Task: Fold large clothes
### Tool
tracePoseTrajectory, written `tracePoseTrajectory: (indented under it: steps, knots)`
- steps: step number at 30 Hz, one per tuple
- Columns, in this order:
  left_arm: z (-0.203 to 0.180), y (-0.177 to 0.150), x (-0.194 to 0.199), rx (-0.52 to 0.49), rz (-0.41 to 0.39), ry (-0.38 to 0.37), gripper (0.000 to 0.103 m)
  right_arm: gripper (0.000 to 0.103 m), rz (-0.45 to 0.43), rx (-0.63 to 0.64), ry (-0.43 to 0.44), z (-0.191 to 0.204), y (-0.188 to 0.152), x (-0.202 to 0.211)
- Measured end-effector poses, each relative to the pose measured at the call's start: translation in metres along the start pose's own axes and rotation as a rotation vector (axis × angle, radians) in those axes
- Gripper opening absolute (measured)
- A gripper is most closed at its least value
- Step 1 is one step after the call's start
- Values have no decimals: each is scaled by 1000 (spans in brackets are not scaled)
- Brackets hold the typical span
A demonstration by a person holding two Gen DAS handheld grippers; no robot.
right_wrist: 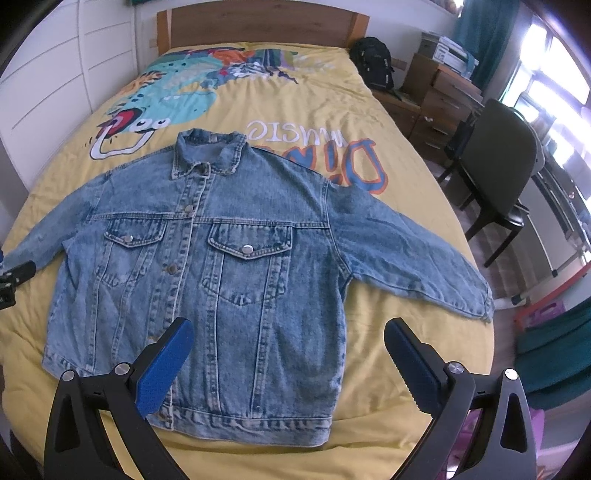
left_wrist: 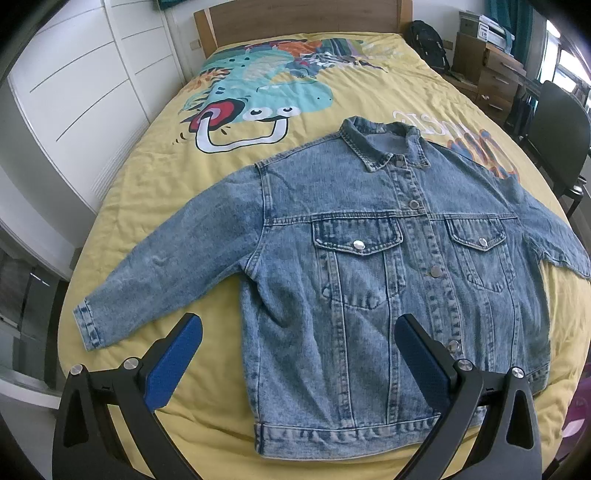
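Observation:
A light blue denim jacket (left_wrist: pixel 388 266) (right_wrist: pixel 229 266) lies flat and buttoned, front up, on the yellow bed cover (left_wrist: pixel 155 192) (right_wrist: pixel 369 110). Its collar points toward the headboard and both sleeves are spread out to the sides. My left gripper (left_wrist: pixel 297 325) hovers open above the jacket's lower left part and hem, with nothing between its blue pads. My right gripper (right_wrist: pixel 288 328) hovers open above the lower right part of the jacket, also holding nothing. Part of the left gripper (right_wrist: pixel 14 277) shows at the left edge of the right wrist view.
The cover carries a cartoon dinosaur print (left_wrist: pixel 258 92) and lettering (right_wrist: pixel 332 155). White wardrobe doors (left_wrist: pixel 74 92) stand left of the bed. On the right are a black chair (right_wrist: pixel 495 166), wooden drawers (right_wrist: pixel 439 103) and a black backpack (right_wrist: pixel 373 62). A wooden headboard (right_wrist: pixel 258 26) closes the far end.

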State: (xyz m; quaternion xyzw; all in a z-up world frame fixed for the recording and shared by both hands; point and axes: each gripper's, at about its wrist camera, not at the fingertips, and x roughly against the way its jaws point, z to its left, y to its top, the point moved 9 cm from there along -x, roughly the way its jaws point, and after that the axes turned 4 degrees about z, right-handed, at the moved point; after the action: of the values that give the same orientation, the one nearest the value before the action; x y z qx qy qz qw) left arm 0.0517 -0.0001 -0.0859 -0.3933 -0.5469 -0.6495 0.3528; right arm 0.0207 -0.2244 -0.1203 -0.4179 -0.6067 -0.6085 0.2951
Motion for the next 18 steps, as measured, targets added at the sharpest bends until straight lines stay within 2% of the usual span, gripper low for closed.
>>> tracePoseTrajectory:
  steps: [13,18]
  knots:
    - [1,-4,-2,-2,2,0,102,103,0,1,0,0,0,0]
    - [1,-2,-2,3,-2,-12,102,103,-20,-37,13,-8,1,-2]
